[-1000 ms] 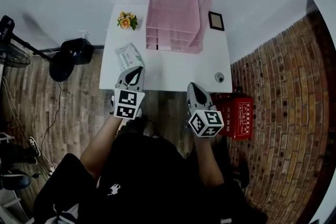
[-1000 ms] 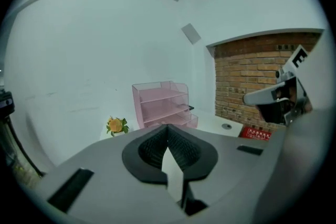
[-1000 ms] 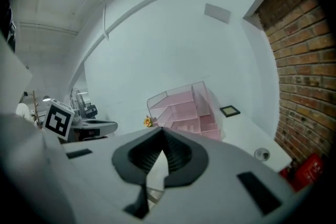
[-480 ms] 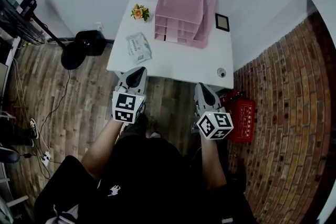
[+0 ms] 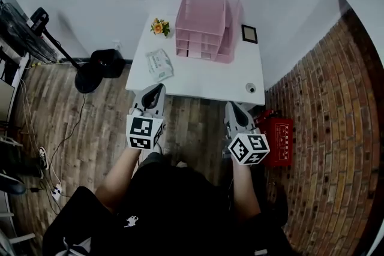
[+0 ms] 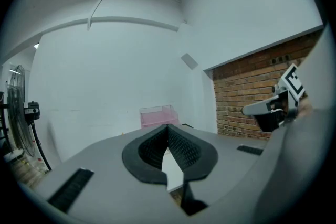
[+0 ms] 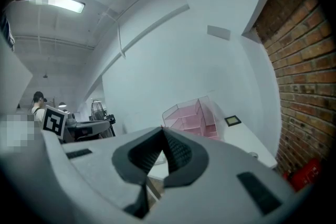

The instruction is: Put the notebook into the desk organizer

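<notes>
A pink desk organizer (image 5: 204, 24) stands at the back of the white table (image 5: 198, 78). A pale flat notebook (image 5: 159, 64) lies at the table's left side, in front of the flowers. My left gripper (image 5: 156, 90) hovers just short of the table's front edge, below the notebook, shut and holding nothing. My right gripper (image 5: 233, 107) hangs off the front right corner, also shut and holding nothing. In the left gripper view the shut left gripper (image 6: 168, 129) points at the organizer (image 6: 156, 115). In the right gripper view the shut right gripper (image 7: 161, 131) has the organizer (image 7: 191, 115) beyond it.
A small pot of flowers (image 5: 159, 27) stands left of the organizer, and a dark picture frame (image 5: 249, 33) to its right. A small round thing (image 5: 251, 88) lies near the front right corner. A red crate (image 5: 277, 132) sits on the floor at right; a fan (image 5: 21, 24) stands at left.
Both grippers have drawn back from the table's front edge toward the person and risen. The left one no longer overlaps the table beside the notebook. Both stayed shut.
</notes>
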Demonstrator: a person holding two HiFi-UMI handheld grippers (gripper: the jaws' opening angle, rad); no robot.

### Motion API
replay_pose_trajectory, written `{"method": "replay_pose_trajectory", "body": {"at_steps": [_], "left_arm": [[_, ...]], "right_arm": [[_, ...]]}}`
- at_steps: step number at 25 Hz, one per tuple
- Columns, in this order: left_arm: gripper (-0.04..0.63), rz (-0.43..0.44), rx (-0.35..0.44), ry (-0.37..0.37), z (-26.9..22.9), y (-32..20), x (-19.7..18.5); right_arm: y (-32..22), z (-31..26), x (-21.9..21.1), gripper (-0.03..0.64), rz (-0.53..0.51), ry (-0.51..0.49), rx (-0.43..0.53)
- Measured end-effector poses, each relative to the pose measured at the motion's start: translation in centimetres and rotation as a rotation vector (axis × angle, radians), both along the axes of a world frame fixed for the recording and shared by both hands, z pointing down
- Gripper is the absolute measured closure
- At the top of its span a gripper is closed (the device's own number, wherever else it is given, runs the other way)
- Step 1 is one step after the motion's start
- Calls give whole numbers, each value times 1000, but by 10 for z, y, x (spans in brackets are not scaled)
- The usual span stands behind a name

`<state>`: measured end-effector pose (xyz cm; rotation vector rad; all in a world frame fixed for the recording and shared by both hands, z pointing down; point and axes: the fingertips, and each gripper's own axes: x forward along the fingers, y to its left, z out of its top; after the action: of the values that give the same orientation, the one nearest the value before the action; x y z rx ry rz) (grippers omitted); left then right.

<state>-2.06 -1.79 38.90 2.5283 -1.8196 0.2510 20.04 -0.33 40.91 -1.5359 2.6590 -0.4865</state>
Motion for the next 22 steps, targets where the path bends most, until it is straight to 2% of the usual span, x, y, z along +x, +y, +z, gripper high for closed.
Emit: {"method": "replay_pose_trajectory", "body": {"at_steps": [5, 13, 22], "left_arm": [[592, -5, 9, 1, -5, -2, -6], [592, 28, 28, 8, -8, -3, 10], [592, 12, 23, 4, -6, -2, 3]], "right_arm": [[6, -9, 5, 615, 20, -6, 11], [9, -6, 14, 615, 46, 11, 12], [6, -8, 10, 615, 35, 11, 18]]}}
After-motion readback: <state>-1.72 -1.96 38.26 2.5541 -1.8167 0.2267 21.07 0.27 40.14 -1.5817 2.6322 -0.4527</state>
